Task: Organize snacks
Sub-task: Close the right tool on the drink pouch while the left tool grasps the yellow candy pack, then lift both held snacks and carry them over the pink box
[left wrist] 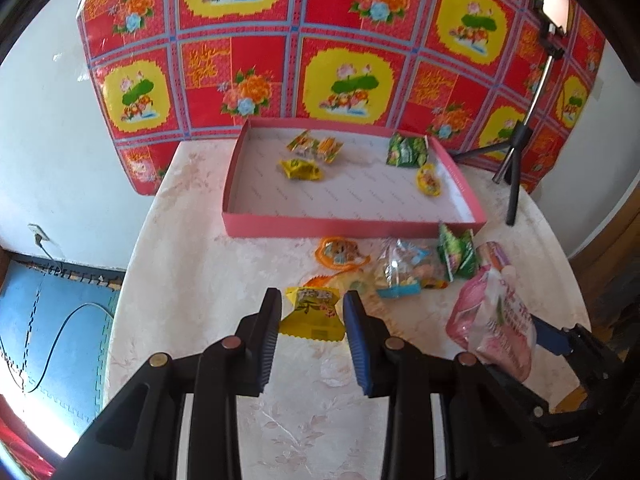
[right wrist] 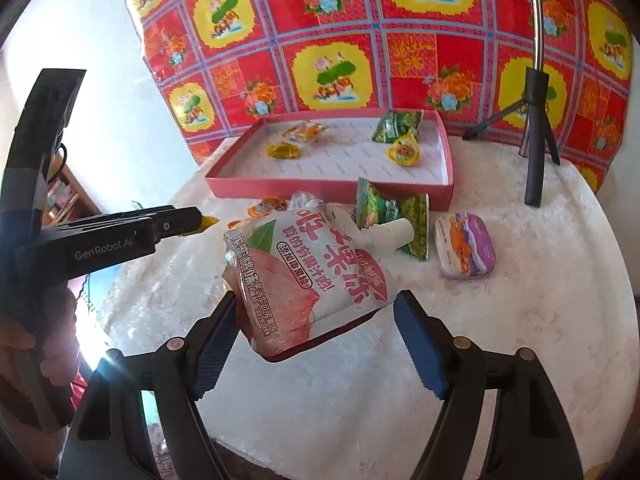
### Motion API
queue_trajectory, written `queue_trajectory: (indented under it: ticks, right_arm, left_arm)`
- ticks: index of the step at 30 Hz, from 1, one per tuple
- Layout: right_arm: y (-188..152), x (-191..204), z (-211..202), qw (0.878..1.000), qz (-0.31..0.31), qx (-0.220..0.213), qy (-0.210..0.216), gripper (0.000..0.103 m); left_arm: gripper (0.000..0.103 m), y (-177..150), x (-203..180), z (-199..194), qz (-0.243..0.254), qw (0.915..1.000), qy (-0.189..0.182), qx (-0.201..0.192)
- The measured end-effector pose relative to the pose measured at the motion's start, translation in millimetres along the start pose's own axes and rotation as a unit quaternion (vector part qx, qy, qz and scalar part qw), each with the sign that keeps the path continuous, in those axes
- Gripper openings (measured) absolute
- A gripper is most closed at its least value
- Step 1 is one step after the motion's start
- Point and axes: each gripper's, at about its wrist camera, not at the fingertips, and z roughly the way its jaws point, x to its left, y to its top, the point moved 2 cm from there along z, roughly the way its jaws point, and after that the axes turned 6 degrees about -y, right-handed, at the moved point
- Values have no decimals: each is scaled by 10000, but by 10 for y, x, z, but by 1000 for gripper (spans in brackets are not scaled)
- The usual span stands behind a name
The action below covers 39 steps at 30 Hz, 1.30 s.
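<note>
The yellow snack packet (left wrist: 314, 314) sits pinched between the left tongs (left wrist: 310, 312), lifted so it can go into the pink box (left wrist: 352, 228) far ahead of them. It is crinkly with a zigzag edge. The pink jelly pouch (right wrist: 308, 280) with a white cap is squeezed in the right tongs (right wrist: 316, 312). More snacks lie just ahead on the table (left wrist: 192, 280).

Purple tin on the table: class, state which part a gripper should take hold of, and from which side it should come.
Take the purple tin by its near and far edges, coming down from above. It lies flat, lid up, so its low sides offer little from the side, and the green packet probably crowds its left edge.
</note>
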Motion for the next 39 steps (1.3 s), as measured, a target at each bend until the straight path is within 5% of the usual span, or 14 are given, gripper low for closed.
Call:
queue_trajectory:
  ticks: [16, 39]
  right_arm:
    - [433, -5, 74, 10000, -75, -4, 24, 79]
    - [1157, -72, 731, 9998, -107, 176, 11, 79]
  left_arm:
    - [33, 486, 123, 32, 25, 9999, -48, -120]
    - [33, 1115, 206, 982, 1, 9998, 211, -19]
